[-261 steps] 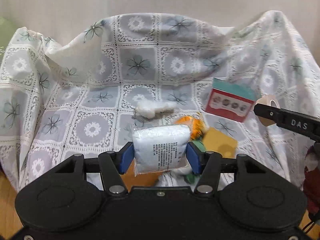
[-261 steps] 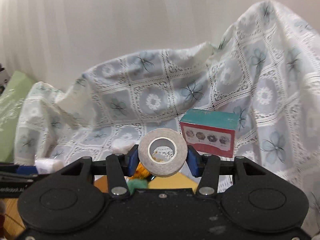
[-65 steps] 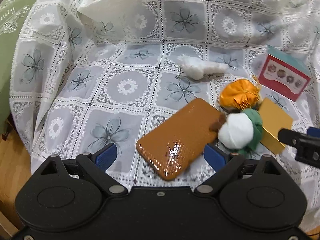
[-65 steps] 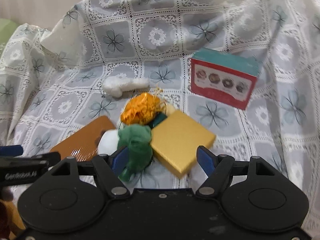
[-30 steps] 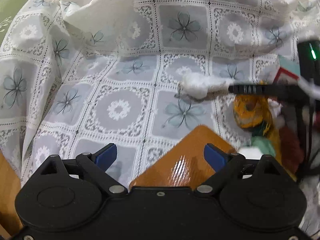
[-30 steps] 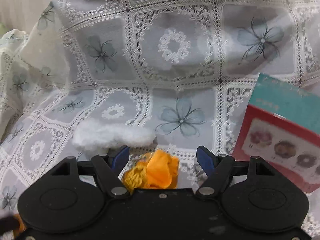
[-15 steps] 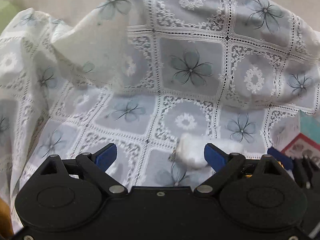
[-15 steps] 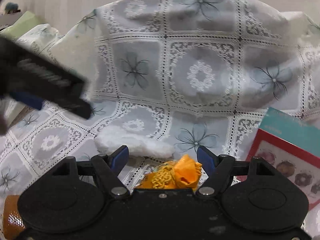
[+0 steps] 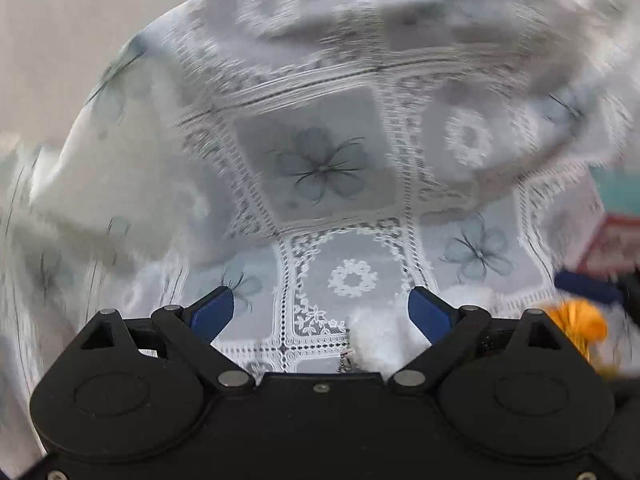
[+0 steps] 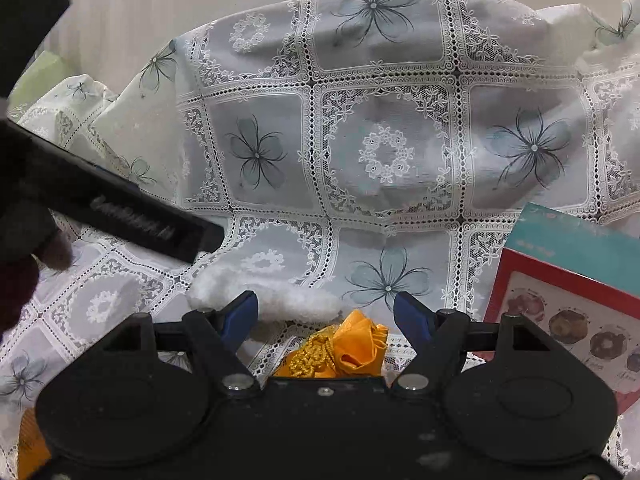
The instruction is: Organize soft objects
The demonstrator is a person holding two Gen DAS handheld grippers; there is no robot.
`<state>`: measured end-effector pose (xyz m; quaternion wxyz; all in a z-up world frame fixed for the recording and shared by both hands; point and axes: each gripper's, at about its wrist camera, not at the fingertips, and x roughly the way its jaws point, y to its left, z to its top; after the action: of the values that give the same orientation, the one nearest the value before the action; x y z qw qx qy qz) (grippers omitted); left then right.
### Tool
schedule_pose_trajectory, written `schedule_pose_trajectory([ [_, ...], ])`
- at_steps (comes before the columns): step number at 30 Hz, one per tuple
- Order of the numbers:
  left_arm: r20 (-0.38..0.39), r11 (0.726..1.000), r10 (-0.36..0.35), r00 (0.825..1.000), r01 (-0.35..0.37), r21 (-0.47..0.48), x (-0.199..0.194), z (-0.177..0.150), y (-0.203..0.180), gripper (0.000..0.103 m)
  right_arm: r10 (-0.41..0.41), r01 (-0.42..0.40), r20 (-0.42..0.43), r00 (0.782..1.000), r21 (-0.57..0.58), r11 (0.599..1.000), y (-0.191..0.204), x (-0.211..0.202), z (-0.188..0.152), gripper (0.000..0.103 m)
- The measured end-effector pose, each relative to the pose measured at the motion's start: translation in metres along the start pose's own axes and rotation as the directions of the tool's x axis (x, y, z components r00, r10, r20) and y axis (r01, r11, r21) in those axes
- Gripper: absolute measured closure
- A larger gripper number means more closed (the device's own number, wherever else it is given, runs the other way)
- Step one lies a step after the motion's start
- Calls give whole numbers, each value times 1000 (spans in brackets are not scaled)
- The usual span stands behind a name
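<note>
A white fluffy cotton wad lies on the lace cloth, low between my left gripper's open blue pads, nearer the right pad. The wad also shows in the right wrist view. My right gripper is open and empty, with an orange cloth pouch just below and between its fingers. The pouch shows blurred at the right of the left wrist view. The left gripper's arm crosses the left of the right wrist view.
A teal and red box with doughnut pictures stands at the right. The flowered lace cloth rises steeply behind everything. An orange-brown flat object peeks in at the lower left. The left wrist view is motion-blurred.
My left gripper has moved forward and down toward the white wad, which now sits lower between its pads. My right gripper has held nearly still over the orange pouch. Both stay open.
</note>
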<state>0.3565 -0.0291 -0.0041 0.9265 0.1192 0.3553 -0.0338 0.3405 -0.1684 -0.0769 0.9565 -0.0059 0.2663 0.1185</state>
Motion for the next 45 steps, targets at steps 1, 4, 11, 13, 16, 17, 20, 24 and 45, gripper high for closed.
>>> schedule_pose_trajectory([
  [1,4,999,-18,1000,18,44,-1,-1,0,12,-2,2,5,1000,3,1000,0,0,0,28],
  [4,-19,988,-57,998,59,140,3,1,1,12,-10,9,19,1000,32,999,-4,-2,-1,29],
  [11,-90,964,-189,978,202,171,18,-1,14,12,0,3,-16,1000,172,985,-24,3,1,28],
  [13,-97,950,-209,973,226,214,17,-6,10,12,19,-11,-33,999,218,976,-31,5,2,28],
  [16,-97,916,-244,965,262,305,14,-11,-6,12,32,-20,-38,999,279,960,-40,7,1,26],
  [17,-95,905,-248,964,266,332,15,-12,-12,12,35,-21,-41,999,296,955,-43,7,1,26],
  [20,-106,882,-249,963,270,387,24,-11,-32,12,29,-13,-48,998,309,951,-44,7,1,25],
  [24,-136,875,-235,962,271,401,43,-10,-48,37,0,12,-44,999,273,962,-37,6,1,25],
  [45,-234,949,-192,953,120,-290,18,-56,41,55,-54,61,-63,997,116,991,-14,8,2,25],
])
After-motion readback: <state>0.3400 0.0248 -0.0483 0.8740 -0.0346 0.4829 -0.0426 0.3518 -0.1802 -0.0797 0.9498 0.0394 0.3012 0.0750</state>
